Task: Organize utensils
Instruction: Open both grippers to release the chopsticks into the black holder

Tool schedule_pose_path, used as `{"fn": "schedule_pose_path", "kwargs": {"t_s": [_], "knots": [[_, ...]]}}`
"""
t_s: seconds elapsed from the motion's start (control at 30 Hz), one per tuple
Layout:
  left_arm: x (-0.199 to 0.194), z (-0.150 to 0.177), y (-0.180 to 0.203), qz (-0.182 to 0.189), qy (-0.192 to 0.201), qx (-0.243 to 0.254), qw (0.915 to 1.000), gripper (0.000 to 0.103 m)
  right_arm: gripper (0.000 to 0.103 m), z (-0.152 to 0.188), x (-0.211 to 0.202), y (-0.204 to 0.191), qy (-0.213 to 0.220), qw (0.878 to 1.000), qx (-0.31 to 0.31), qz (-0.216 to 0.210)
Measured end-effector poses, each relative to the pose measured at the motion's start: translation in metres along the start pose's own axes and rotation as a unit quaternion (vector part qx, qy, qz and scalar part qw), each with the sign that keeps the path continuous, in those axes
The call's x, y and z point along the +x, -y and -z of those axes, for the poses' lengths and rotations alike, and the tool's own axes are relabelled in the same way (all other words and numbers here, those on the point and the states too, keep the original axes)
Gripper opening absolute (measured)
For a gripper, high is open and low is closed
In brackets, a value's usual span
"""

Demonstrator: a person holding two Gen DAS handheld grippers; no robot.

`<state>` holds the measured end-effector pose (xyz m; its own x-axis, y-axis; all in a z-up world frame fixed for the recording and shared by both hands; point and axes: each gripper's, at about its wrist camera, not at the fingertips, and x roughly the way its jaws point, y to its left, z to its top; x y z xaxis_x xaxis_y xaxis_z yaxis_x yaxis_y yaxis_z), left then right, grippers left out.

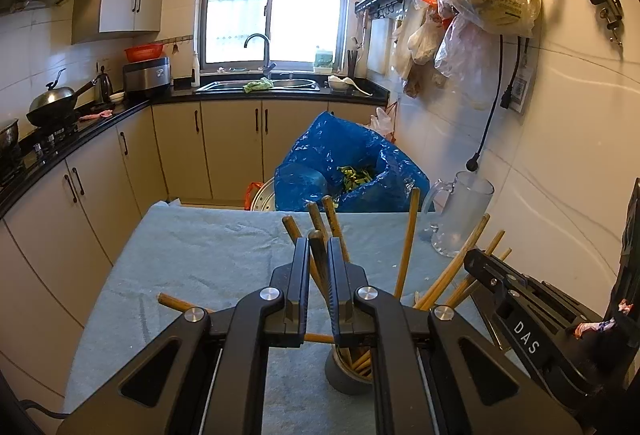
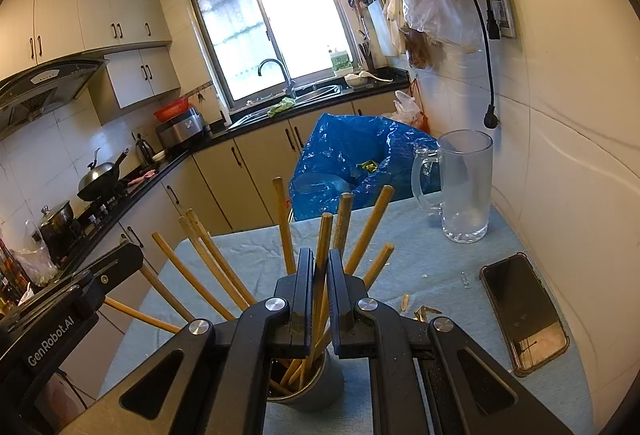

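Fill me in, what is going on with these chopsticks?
A person holds two grippers over a grey cup full of wooden chopsticks on a cloth-covered table. The left gripper is shut on a chopstick standing in the cup; the right gripper is shut on another chopstick. A glass mug stands empty further back by the wall, with a phone lying nearer.

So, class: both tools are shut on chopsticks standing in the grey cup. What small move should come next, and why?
Probably lift both straight up out of the grey cup. The left tool and right tool each pinch one chopstick whose lower end is still in the cup among the other chopsticks, and the glass mug nearby stands empty.
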<state>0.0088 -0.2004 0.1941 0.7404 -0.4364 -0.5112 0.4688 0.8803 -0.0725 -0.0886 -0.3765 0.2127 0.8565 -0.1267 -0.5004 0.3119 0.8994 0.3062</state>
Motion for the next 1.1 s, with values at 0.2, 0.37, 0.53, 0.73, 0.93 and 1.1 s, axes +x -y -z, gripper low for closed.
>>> {"fn": "schedule_pose_path", "kwargs": {"t_s": [0.2,0.37,0.53,0.73,0.93,1.1], "knots": [[-0.001,0.000,0.001,-0.003,0.000,0.001,1.0000,0.008,0.007,0.001,-0.002,0.003,-0.003,1.000,0.005,0.002],[-0.003,0.002,0.000,-0.009,-0.001,0.004,1.0000,0.008,0.007,-0.001,-0.002,0.005,-0.008,1.000,0.010,0.001],[-0.002,0.004,-0.001,-0.018,-0.007,0.002,0.9998,0.009,0.007,-0.002,-0.003,0.009,-0.011,1.000,0.013,0.004],[0.000,0.001,-0.003,-0.027,-0.017,-0.006,0.9995,0.009,0.008,-0.004,-0.002,0.008,-0.016,1.000,0.008,0.007],[-0.010,0.000,-0.005,-0.024,-0.014,-0.014,0.9995,0.018,0.029,-0.004,-0.009,0.005,-0.006,1.000,0.005,0.002],[-0.041,-0.007,-0.005,-0.013,0.014,-0.024,0.9995,0.031,0.037,-0.009,-0.029,0.003,0.016,1.000,0.006,0.001]]}}
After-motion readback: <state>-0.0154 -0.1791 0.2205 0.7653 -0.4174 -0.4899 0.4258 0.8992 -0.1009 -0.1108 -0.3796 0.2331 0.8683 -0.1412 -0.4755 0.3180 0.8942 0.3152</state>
